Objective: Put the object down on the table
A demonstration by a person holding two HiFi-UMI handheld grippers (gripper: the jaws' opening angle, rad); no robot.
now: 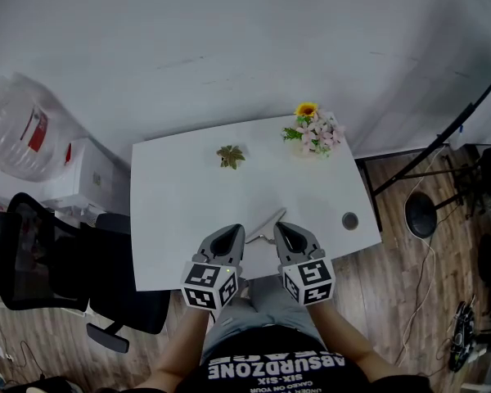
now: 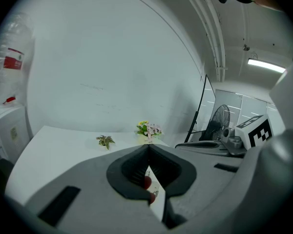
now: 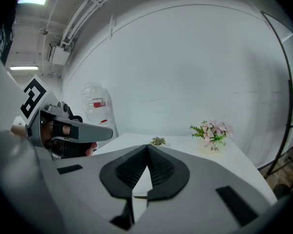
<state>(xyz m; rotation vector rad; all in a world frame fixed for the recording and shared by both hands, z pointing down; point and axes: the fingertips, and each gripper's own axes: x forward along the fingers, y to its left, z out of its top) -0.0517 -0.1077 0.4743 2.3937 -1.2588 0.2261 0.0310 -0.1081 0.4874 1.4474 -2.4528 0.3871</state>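
**A:** Where's the slim grey object (image 1: pixel 267 223)?

**B:** It's flat on the table (image 1: pixel 172 219), on the near side from the flower pot (image 1: pixel 315 133), with its long axis slanting toward that pot.

**A:** And the tongs?

**B:** The left gripper (image 1: pixel 231 234) and right gripper (image 1: pixel 282 230) flank it. Both are closed and grip nothing. The left looks closer to the end farthest from the pot.

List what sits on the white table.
Flower pot, small leafy sprig, dark round disc, and a slim grey object whose near end is covered between the left gripper and right gripper.
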